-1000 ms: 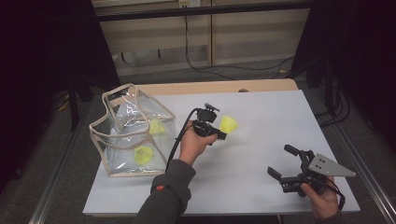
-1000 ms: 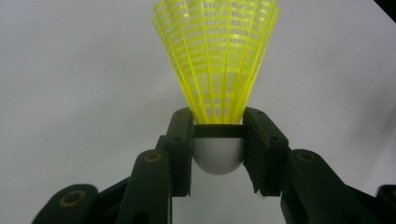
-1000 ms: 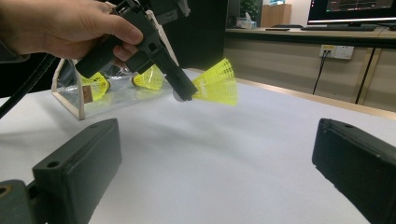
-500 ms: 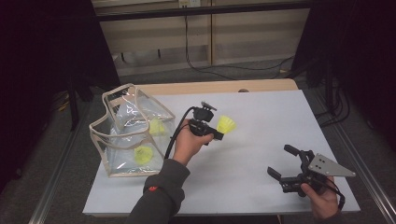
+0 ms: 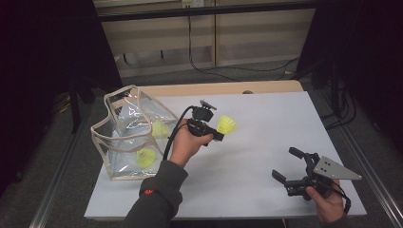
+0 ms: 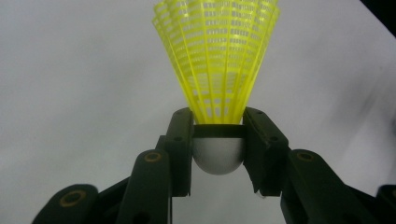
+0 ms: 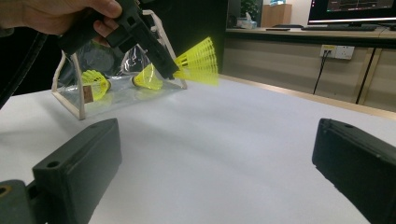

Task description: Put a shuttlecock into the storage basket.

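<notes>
White table, left tool clamping shuttlecock

- Left forearm reached up from the bottom edge, its hand wrapped round the left gripper, raised above the bench.
- That gripper's jaws were clamped tight, tips pointing right.
- Right hand sat low at the near right corner, holding the right gripper.
- Its jaws stood wide apart, nothing between them, pointing left.
</notes>
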The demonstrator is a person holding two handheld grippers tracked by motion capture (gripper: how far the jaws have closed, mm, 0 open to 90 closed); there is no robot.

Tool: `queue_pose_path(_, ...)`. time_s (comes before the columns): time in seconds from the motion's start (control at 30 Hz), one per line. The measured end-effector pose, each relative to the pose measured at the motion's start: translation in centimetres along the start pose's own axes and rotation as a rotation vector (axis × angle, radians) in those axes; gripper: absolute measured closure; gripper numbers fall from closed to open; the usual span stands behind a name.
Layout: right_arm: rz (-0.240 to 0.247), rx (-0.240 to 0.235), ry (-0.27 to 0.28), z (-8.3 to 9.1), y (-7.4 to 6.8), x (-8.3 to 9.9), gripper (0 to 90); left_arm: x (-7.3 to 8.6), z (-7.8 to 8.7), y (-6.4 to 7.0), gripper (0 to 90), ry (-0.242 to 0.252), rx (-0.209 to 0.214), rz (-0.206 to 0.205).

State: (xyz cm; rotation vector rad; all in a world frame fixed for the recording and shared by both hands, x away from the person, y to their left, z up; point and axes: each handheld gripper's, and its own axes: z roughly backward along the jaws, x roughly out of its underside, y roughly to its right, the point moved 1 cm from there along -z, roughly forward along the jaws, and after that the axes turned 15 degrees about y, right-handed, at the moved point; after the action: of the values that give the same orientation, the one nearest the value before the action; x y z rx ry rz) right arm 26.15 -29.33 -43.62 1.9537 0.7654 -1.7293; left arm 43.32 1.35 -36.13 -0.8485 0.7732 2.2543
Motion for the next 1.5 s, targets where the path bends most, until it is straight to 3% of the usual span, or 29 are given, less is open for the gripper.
queue_pose_path(1.5, 0.006, -0.007, 0.001, -0.1, -0.1, 0.0, 1.1, -2.4, 4.4, -0.1, 64.8, -0.010, -0.014, -0.022)
